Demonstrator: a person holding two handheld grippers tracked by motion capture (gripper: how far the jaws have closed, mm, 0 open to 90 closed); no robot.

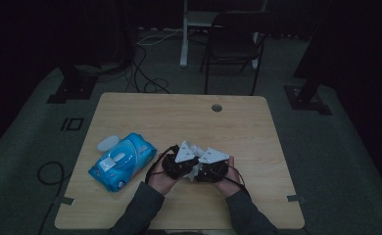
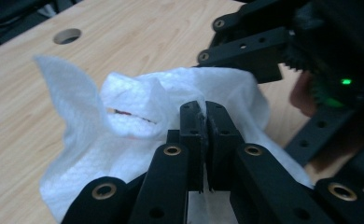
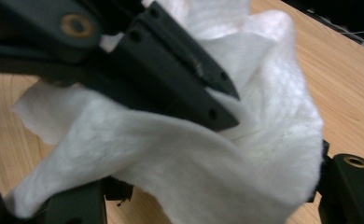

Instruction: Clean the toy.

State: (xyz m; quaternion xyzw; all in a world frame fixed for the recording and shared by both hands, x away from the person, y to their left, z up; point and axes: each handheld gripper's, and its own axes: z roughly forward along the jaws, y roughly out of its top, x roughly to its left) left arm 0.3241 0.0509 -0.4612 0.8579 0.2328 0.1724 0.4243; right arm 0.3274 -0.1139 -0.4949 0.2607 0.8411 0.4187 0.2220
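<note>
Above the worktop (image 1: 145, 110), your left tongs (image 2: 204, 116) and right tongs (image 1: 197, 175) both pinch one white wipe (image 2: 138, 116).

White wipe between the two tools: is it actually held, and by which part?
Yes. The left tool is shut on a fold of the white wipe near its middle. The right tool is shut too, apparently on the wipe's other side; its exact hold is hidden.

The room is dim. A pale wooden tabletop (image 1: 179, 112) with a round cable hole (image 1: 217, 107) at its far edge stands on grey carpet (image 1: 336, 147). Beyond it a dark folding chair (image 1: 233, 44) sits beside a white post (image 1: 184, 34). Black cables (image 1: 140, 73) trail over the floor at far left.
</note>
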